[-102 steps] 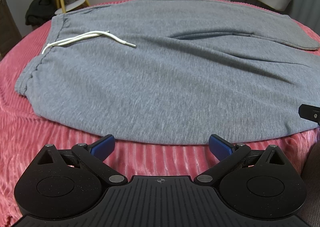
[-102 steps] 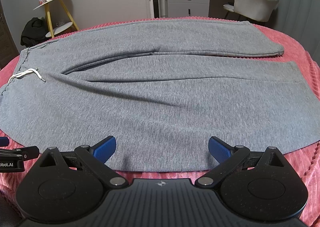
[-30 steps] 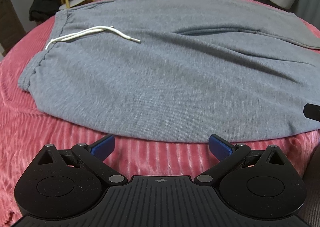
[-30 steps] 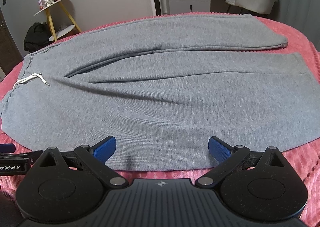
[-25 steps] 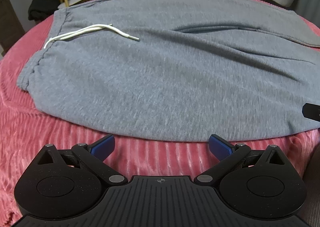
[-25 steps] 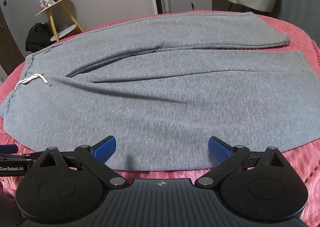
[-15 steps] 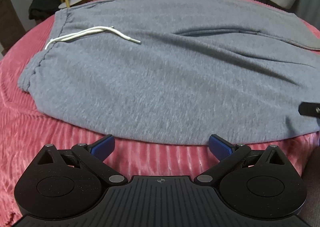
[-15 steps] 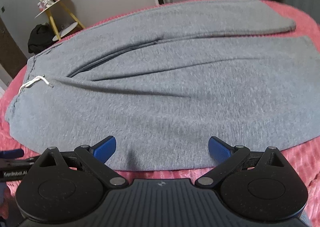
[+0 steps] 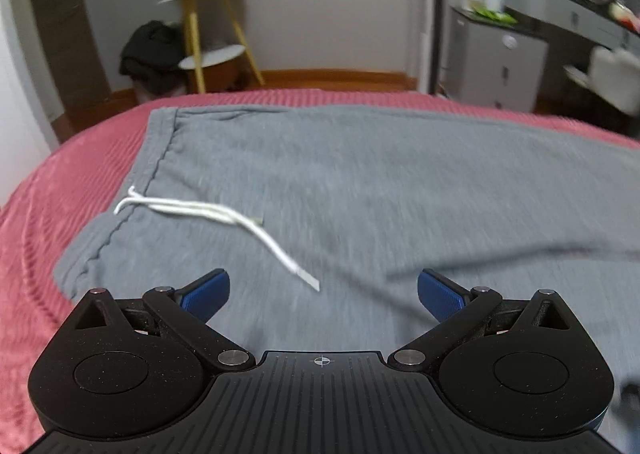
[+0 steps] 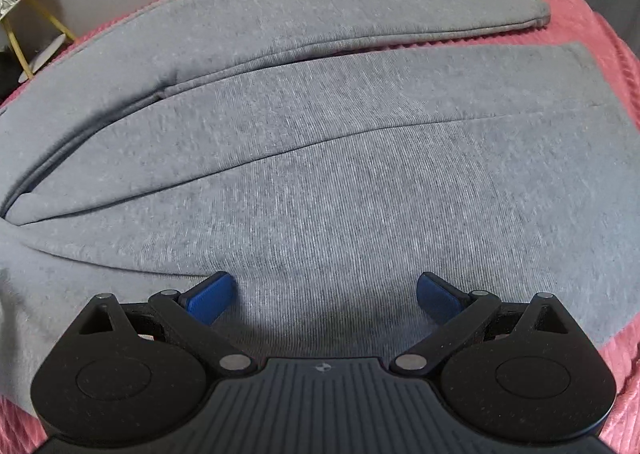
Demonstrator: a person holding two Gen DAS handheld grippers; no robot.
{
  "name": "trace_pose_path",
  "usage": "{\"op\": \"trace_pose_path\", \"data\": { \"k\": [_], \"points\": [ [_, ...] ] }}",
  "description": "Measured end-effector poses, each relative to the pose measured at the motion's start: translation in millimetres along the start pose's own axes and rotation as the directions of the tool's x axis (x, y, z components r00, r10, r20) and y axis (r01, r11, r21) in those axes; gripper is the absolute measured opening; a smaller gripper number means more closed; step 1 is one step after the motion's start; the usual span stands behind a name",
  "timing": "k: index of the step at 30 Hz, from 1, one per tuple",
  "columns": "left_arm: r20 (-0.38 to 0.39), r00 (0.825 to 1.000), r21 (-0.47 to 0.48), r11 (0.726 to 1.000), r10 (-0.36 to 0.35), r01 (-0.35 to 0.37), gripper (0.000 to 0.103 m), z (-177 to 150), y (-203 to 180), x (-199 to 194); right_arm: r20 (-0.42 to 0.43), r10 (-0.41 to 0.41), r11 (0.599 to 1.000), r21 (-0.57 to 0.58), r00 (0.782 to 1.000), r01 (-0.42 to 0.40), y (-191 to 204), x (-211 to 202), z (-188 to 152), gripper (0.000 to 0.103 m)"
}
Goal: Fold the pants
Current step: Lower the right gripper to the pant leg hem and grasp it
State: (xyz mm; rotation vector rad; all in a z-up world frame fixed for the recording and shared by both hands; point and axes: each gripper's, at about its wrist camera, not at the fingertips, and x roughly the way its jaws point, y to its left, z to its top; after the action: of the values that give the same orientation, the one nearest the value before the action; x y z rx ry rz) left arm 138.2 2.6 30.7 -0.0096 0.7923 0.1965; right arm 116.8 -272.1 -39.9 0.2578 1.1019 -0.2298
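Grey sweatpants (image 9: 380, 182) lie spread flat on a pink ribbed blanket (image 9: 52, 190), waistband at the left with a white drawstring (image 9: 224, 218) across the cloth. My left gripper (image 9: 322, 290) is open and empty over the waist area, just right of the drawstring's end. In the right wrist view the two legs (image 10: 320, 142) run to the right, the far leg (image 10: 360, 2) apart from the near one. My right gripper (image 10: 324, 300) is open and empty, low over the near leg.
A yellow-legged side table (image 9: 212, 30) with a dark bag (image 9: 152, 50) beside it stands past the bed's far left. A grey cabinet (image 9: 496, 58) and a white chair (image 9: 616, 74) stand at the far right. Pink blanket shows along the right edge (image 10: 600, 38).
Both grippers have moved forward from the near hem to over the pants. The left one now looks higher and further left, toward the waistband. Both stay open.
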Motion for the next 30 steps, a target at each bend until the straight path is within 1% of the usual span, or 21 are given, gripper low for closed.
{"op": "trace_pose_path", "data": {
  "k": [3, 5, 6, 7, 8, 9, 10, 11, 13, 14, 16, 17, 19, 20, 21, 22, 24, 25, 28, 29, 30],
  "points": [
    [-0.005, 1.000, -0.038, 0.999, 0.013, -0.014, 0.103, 5, 4, 33, -0.001, 0.022, 0.999, 0.023, 1.000, -0.022, -7, 5, 2, 0.099],
    [0.013, 0.999, -0.076, 0.996, 0.039, -0.037, 0.103, -1, 14, 47, -0.008, 0.012, 1.000, 0.012, 1.000, -0.012, -4, 6, 4, 0.099],
    [0.030, 0.998, -0.090, 0.995, 0.051, -0.048, 0.103, -6, 21, 51, -0.040, 0.006, 1.000, -0.021, 0.999, -0.007, 0, 4, 7, 0.099],
    [0.045, 0.997, -0.107, 0.992, 0.065, -0.060, 0.103, -9, 28, 58, -0.093, 0.007, 0.999, -0.053, 0.996, -0.012, 2, 6, 18, 0.099],
    [0.053, 0.996, -0.122, 0.990, 0.078, -0.071, 0.103, -11, 33, 61, -0.111, 0.028, 0.999, -0.029, 0.993, -0.031, 0, 6, 32, 0.099],
    [0.065, 0.993, -0.145, 0.986, 0.095, -0.085, 0.103, -11, 39, 67, -0.091, 0.073, 0.997, 0.027, 0.993, -0.071, -7, 3, 50, 0.099],
    [0.077, 0.991, -0.166, 0.981, 0.112, -0.098, 0.103, -11, 43, 72, -0.052, 0.117, 0.990, 0.079, 0.992, -0.113, -13, 1, 71, 0.099],
    [0.089, 0.988, -0.178, 0.978, 0.126, -0.109, 0.103, -11, 46, 77, 0.003, 0.151, 0.980, 0.130, 0.988, -0.150, -19, 1, 99, 0.099],
    [0.112, 0.981, -0.190, 0.972, 0.159, -0.136, 0.103, -11, 48, 85, 0.122, 0.149, 0.965, 0.201, 0.981, -0.171, -29, 7, 158, 0.099],
    [0.114, 0.979, -0.188, 0.972, 0.166, -0.143, 0.103, -12, 48, 87, 0.177, 0.123, 0.954, 0.249, 0.977, -0.165, -33, 14, 192, 0.097],
    [0.106, 0.983, -0.193, 0.973, 0.153, -0.131, 0.103, -16, 50, 96, 0.214, 0.103, 0.930, 0.325, 0.971, -0.170, -38, 35, 246, 0.092],
    [0.108, 0.983, -0.207, 0.971, 0.146, -0.121, 0.103, -18, 51, 99, 0.219, 0.095, 0.919, 0.356, 0.971, -0.170, -40, 48, 271, 0.084],
    [0.143, 0.980, -0.258, 0.961, 0.139, -0.099, 0.103, -26, 55, 103, 0.200, 0.029, 0.897, 0.428, 0.979, -0.114, -41, 80, 318, 0.073],
    [0.148, 0.979, -0.264, 0.959, 0.141, -0.098, 0.103, -27, 55, 105, 0.188, -0.003, 0.884, 0.459, 0.982, -0.085, -41, 90, 329, 0.060],
    [0.143, 0.979, -0.257, 0.960, 0.148, -0.108, 0.103, -27, 54, 107, 0.174, -0.035, 0.868, 0.494, 0.984, -0.057, -42, 102, 341, 0.055],
    [0.142, 0.977, -0.249, 0.961, 0.156, -0.117, 0.103, -27, 52, 107, 0.160, -0.052, 0.860, 0.510, 0.986, -0.038, -43, 112, 349, 0.055],
    [0.145, 0.976, -0.245, 0.961, 0.164, -0.125, 0.103, -27, 50, 108, 0.128, -0.079, 0.865, 0.502, 0.989, 0.004, -35, 126, 354, 0.056],
    [0.145, 0.976, -0.249, 0.961, 0.162, -0.123, 0.103, -27, 50, 108, 0.116, -0.108, 0.862, 0.506, 0.987, 0.035, -34, 134, 358, 0.056],
    [0.143, 0.979, -0.271, 0.957, 0.144, -0.101, 0.103, -28, 52, 107, 0.123, -0.163, 0.859, 0.506, 0.979, 0.080, -27, 139, 355, 0.055],
    [0.142, 0.980, -0.275, 0.956, 0.141, -0.098, 0.103, -28, 53, 108, 0.128, -0.182, 0.864, 0.494, 0.975, 0.097, -26, 139, 354, 0.045],
    [0.141, 0.980, -0.274, 0.957, 0.141, -0.098, 0.103, -27, 54, 109, 0.127, -0.208, 0.870, 0.478, 0.970, 0.124, -25, 140, 352, 0.029]
  ]
}}
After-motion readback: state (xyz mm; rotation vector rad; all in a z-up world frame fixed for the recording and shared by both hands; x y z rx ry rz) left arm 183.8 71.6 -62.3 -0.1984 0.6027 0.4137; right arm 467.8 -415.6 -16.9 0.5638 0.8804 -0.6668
